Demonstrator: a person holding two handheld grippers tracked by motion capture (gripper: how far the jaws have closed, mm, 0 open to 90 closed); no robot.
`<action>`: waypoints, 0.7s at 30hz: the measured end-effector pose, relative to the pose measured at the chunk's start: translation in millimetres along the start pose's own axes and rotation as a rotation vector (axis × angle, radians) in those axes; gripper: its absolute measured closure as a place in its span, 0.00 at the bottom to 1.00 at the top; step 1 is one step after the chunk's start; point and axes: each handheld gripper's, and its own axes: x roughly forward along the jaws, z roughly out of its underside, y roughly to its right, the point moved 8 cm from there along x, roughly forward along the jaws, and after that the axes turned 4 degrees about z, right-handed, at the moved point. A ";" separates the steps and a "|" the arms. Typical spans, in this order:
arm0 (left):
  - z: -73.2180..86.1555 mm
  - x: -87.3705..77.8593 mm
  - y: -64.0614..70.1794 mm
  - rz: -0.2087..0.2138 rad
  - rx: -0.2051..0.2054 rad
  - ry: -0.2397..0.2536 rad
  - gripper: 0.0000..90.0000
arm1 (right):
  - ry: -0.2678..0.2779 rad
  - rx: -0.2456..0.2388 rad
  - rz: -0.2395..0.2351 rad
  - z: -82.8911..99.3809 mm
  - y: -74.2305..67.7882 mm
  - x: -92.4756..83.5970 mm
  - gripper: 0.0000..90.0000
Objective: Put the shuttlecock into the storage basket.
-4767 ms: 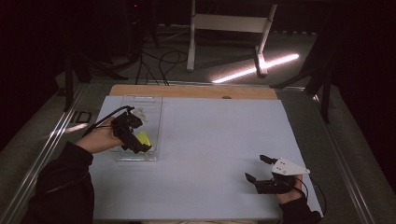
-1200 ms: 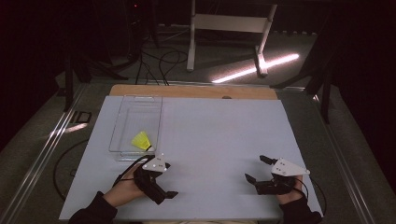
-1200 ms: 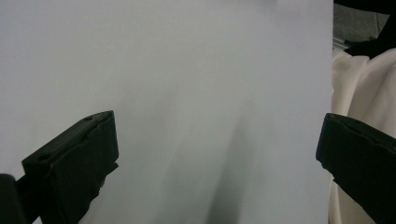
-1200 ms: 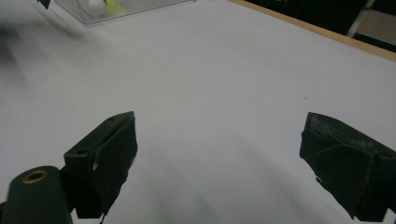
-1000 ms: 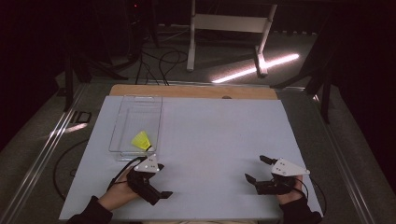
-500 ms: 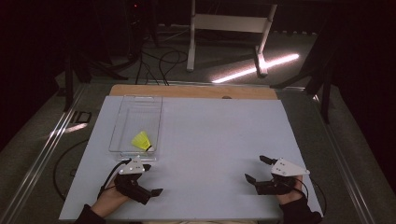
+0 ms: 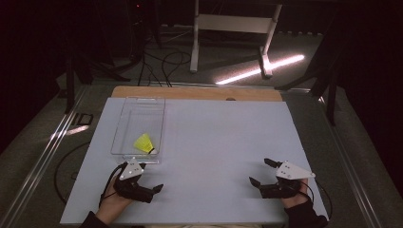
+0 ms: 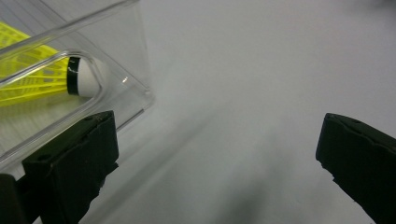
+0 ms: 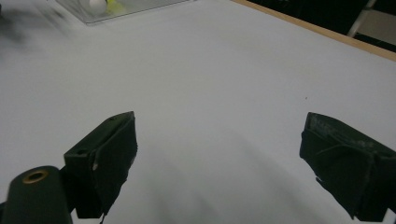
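Observation:
A yellow shuttlecock with a white cork lies in the near end of a clear plastic tray at the table's left. My left gripper rests open on the white table just in front of that tray, nothing between its jaws. In the left gripper view the shuttlecock lies behind the tray's clear wall, beyond the open left gripper. My right gripper sits open near the front right of the table. The right gripper view has the open right gripper over bare table.
The white tabletop has a wooden strip along its far edge. The tray appears far off at the top left of the right gripper view. Cables and a stand's legs lie on the dark floor beyond.
The left gripper held the shuttlecock in the tray, released it there, then drew back to the table's front and drifted left. The right gripper has not moved.

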 end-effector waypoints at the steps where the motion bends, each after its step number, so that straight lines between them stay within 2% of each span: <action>1: 0.1 -0.1 -1.4 -0.012 0.002 0.006 0.00 | -0.002 -0.001 -0.001 0.1 0.0 0.0 0.13; 4: -0.6 -0.9 -3.0 -0.019 0.006 0.035 0.00 | -0.001 0.003 -0.001 0.3 -0.4 0.3 0.13; 7: 0.6 -0.4 -4.3 -0.027 0.016 0.036 0.00 | 0.000 0.007 -0.002 0.4 0.0 0.3 0.13; 16: 0.8 0.0 -8.5 -0.027 -0.004 0.064 0.00 | -0.008 0.004 -0.010 1.3 -0.9 1.3 0.13; 21: 0.3 -1.3 -9.6 -0.043 -0.004 0.077 0.00 | -0.010 0.006 -0.013 1.4 -1.9 2.2 0.13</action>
